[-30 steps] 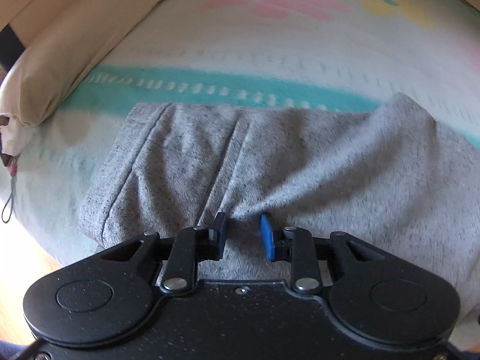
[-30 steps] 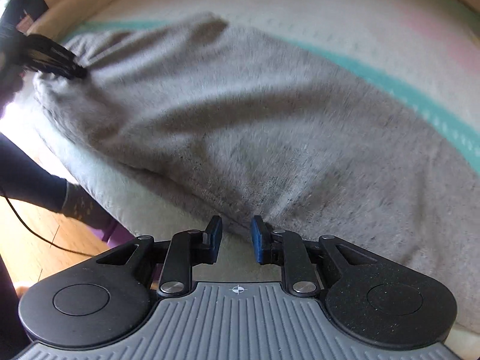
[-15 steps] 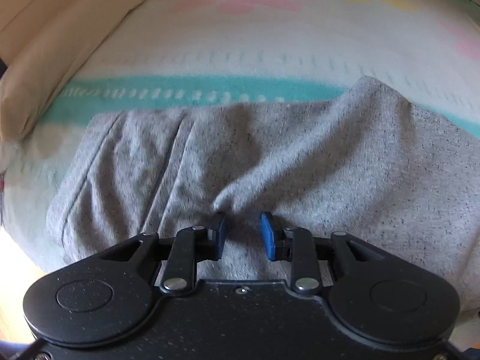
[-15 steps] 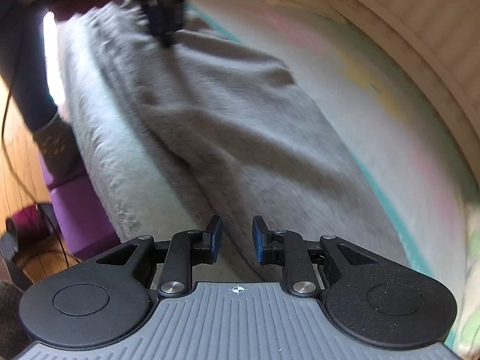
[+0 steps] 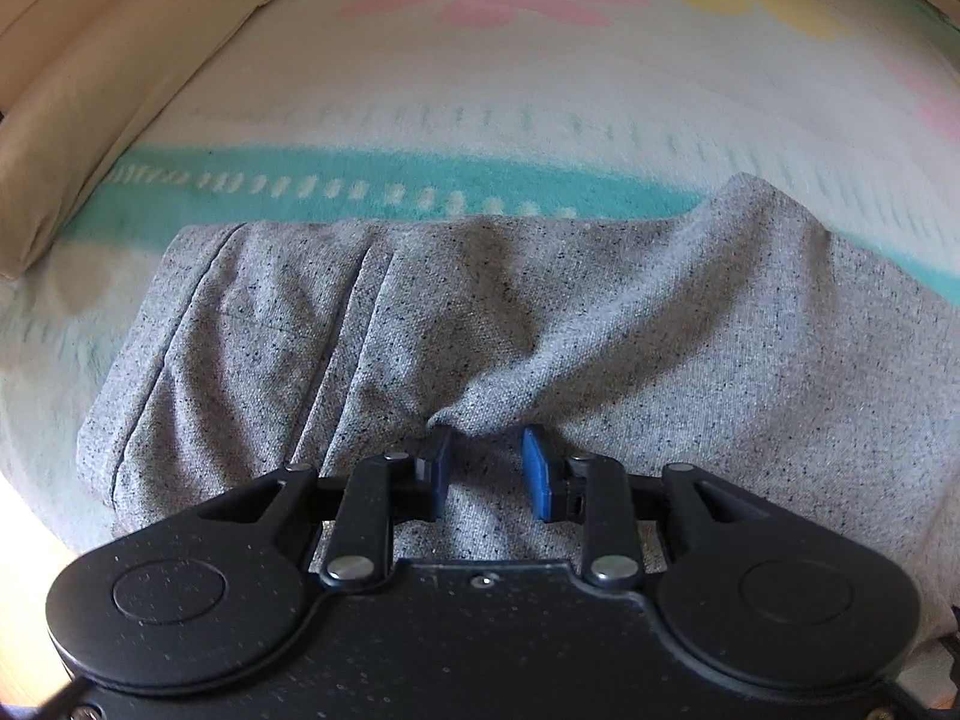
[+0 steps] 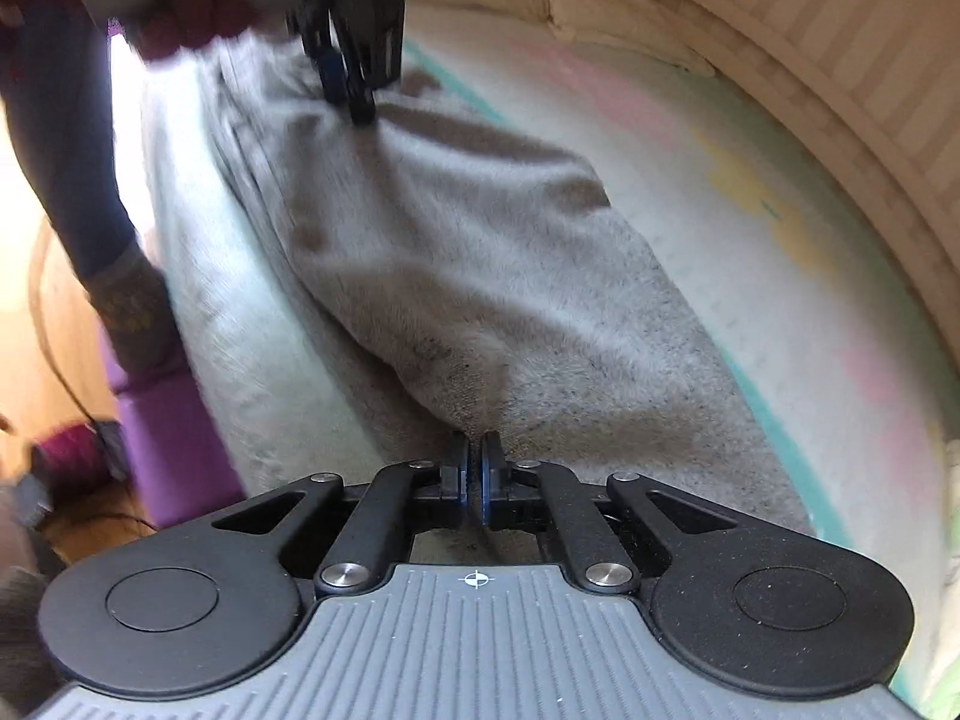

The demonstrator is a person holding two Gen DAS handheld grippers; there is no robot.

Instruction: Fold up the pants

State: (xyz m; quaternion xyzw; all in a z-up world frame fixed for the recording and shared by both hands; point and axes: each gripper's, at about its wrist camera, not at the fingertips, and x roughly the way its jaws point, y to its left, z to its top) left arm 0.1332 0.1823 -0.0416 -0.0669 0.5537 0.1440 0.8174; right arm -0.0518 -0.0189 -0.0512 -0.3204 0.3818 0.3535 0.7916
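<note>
Grey speckled pants (image 5: 600, 324) lie along the near edge of a bed. My left gripper (image 5: 485, 459) is over the waistband end; a bunched ridge of fabric sits between its blue pads, with a gap between the pads. My right gripper (image 6: 474, 471) is at the other end of the pants (image 6: 480, 276), its pads nearly touching and closed on the near edge of the fabric. The left gripper (image 6: 351, 81) shows in the right wrist view at the far end of the pants.
The pants lie on a pale blanket (image 5: 480, 90) with a teal stripe and pink and yellow flowers. A beige pillow (image 5: 90, 96) is at the left. A slatted bed rail (image 6: 810, 60) curves on the right. A purple box (image 6: 174, 450) and cables lie on the floor.
My right gripper swung round to look along the pants and shut on the fabric edge. My left gripper stayed on the waistband end, its pads still apart around the fabric ridge.
</note>
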